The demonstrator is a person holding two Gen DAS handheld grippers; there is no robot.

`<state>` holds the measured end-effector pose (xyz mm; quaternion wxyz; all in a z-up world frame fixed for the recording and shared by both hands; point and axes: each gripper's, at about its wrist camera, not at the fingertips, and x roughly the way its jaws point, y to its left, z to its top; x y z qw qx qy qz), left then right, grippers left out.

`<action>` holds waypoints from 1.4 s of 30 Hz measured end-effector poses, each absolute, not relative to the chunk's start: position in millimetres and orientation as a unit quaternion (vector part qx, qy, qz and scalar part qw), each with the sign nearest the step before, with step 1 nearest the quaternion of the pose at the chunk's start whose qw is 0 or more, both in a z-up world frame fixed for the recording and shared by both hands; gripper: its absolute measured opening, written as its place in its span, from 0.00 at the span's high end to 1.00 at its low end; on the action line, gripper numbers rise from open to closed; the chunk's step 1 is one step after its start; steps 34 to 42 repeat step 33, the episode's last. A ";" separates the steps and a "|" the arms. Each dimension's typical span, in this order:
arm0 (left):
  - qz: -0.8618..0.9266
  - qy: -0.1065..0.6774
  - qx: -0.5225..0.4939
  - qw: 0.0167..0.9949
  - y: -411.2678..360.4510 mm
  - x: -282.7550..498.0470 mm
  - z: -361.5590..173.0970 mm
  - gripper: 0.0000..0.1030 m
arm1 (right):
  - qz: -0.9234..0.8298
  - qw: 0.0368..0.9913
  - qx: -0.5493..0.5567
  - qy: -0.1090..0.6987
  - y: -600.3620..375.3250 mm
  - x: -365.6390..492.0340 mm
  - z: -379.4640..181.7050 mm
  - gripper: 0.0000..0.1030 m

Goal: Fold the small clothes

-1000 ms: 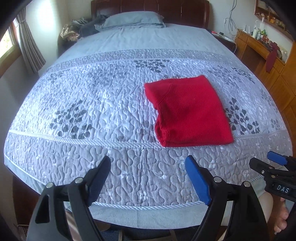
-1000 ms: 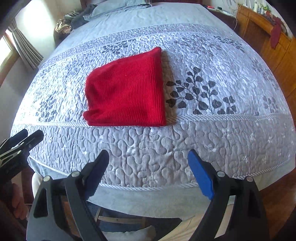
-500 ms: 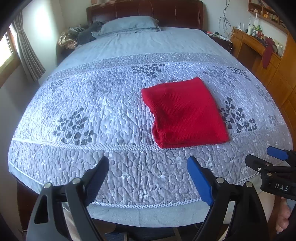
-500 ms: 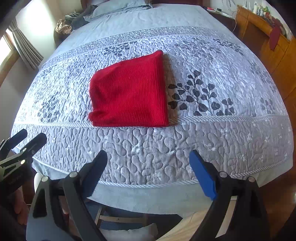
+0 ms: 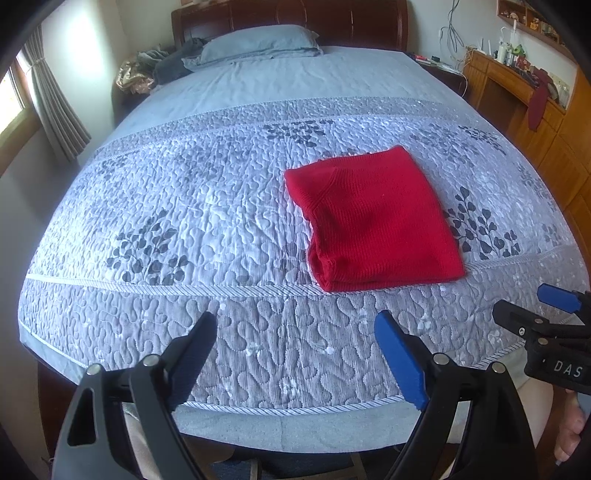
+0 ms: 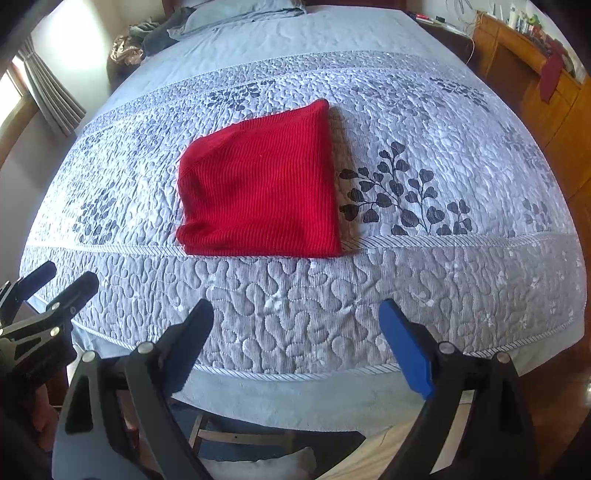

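A red knit garment (image 5: 373, 218) lies folded into a flat rectangle on the grey quilted bedspread (image 5: 221, 206); it also shows in the right wrist view (image 6: 262, 188). My left gripper (image 5: 295, 332) is open and empty, held back over the foot edge of the bed, well short of the garment. My right gripper (image 6: 295, 321) is open and empty too, at the foot edge, below the garment. Each gripper shows at the side of the other's view: the right gripper (image 5: 543, 314) and the left gripper (image 6: 51, 284).
A pillow (image 5: 258, 46) and a dark headboard (image 5: 295, 14) stand at the far end. Wooden cabinets (image 5: 546, 122) line the right side. A window with a curtain (image 5: 55, 110) is at the left. Loose clothes (image 5: 155, 70) lie by the pillow.
Both grippers have drawn back and risen slightly from the bed, so the garment looks a little farther off. The garment has not moved. Both grippers stay open.
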<state>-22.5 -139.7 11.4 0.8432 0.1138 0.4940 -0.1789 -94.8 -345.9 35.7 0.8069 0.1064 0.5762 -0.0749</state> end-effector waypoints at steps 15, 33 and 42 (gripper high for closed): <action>-0.172 0.511 0.116 0.834 -139.1 -14.4 -1.0 0.14 | -0.075 0.808 0.094 0.577 -345.5 -92.8 32.0 0.12; -0.172 0.512 0.108 0.834 -138.7 -16.7 2.2 0.13 | -0.074 0.804 0.105 0.580 -345.3 -92.5 29.7 0.12; -0.172 0.512 0.108 0.834 -138.7 -16.7 2.2 0.13 | -0.074 0.804 0.105 0.580 -345.3 -92.5 29.7 0.12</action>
